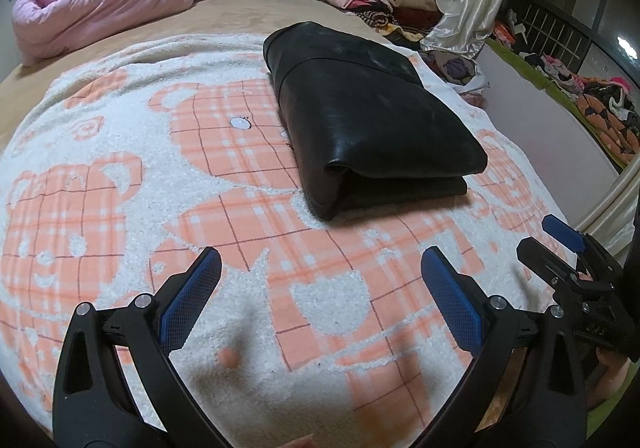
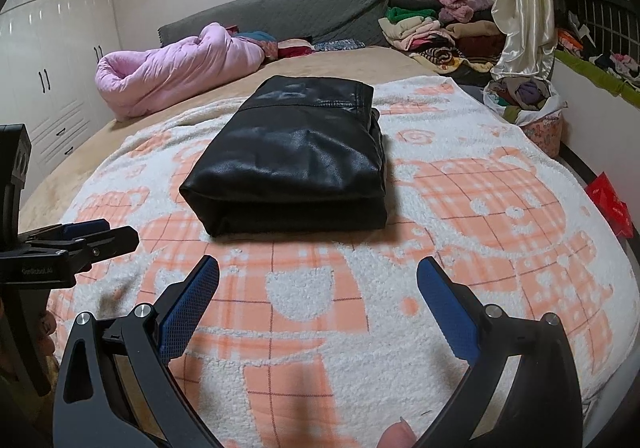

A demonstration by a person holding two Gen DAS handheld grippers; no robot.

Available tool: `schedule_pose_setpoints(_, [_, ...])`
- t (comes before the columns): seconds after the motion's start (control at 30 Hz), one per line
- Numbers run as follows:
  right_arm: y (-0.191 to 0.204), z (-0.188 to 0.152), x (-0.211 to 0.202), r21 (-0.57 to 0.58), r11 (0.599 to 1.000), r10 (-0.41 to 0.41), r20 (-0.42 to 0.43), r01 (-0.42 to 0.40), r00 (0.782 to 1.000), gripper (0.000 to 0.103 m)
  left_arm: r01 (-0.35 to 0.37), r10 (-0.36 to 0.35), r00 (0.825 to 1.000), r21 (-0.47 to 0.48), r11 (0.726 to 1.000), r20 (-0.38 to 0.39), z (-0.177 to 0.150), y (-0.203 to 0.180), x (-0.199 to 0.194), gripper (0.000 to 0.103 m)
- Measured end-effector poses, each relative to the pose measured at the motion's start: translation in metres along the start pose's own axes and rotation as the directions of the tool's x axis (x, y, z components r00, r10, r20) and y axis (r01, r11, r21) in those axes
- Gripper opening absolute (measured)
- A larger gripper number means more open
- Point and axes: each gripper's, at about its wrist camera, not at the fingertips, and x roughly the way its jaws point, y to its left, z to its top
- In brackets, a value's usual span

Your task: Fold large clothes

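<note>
black garment [image 2: 296,152] folded, type unclear; left gripper [image 1: 320,272], right gripper [image 2: 318,280] agape

Glossy leather garment [image 2: 296,152] (fleecy blanket [image 2: 460,248])

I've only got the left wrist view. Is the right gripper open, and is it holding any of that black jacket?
Observer: The right gripper is open, jaws wide apart and empty, short of the folded black jacket.
Operator: What does the jacket's right side look like?
Observer: Stacked layers show along it, slightly uneven near the far corner.
Operator: Anything past the blanket on that side?
Observer: A red item lies at the bed's right edge, beside the blanket.
</note>
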Motion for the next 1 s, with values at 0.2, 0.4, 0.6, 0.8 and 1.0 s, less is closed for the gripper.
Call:
schedule_pose_setpoints(0.2, [0.0002, 0.0, -0.0004, 0.001, 1.0, 0.0, -0.005, 0.0, 1.0, 0.099, -0.008, 0.008, 1.0, 0.0, 1.0, -0.002, 0.0, 0.0002, -0.0004, 0.094])
schedule_pose_setpoints(0.4, [-0.0002, 0.0007, -0.0015, 0.006, 1.0, 0.003, -0.002, -0.003, 1.0, 0.099, -0.008, 0.008, 1.0, -0.003, 1.0, -0.004, 0.0008, 0.0021, -0.001, 0.094])
schedule_pose_setpoints(0.6, [-0.0006, 0.0011, -0.0033, 0.003, 1.0, -0.001, -0.001, 0.001, 1.0, 0.099, -0.013, 0.013, 1.0, -0.001, 1.0, -0.006, 0.0008, 0.0019, -0.0009, 0.094])
schedule_pose_setpoints(0.8, [-0.0013, 0.0005, -0.0048, 0.001, 1.0, -0.005, -0.005, 0.005, 1.0, 0.099, -0.008, 0.008, 1.0, -0.003, 1.0, -0.008, 0.0008, 0.0031, -0.0022, 0.094])
schedule_pose_setpoints(1.0, [-0.0006, -0.0005, -0.0061, -0.006, 1.0, -0.01, 0.001, 0.01, 1.0, 0.099, -0.007, 0.007, 1.0, -0.004, 1.0, -0.007, 0.0007, 0.0029, -0.0024, 0.094])
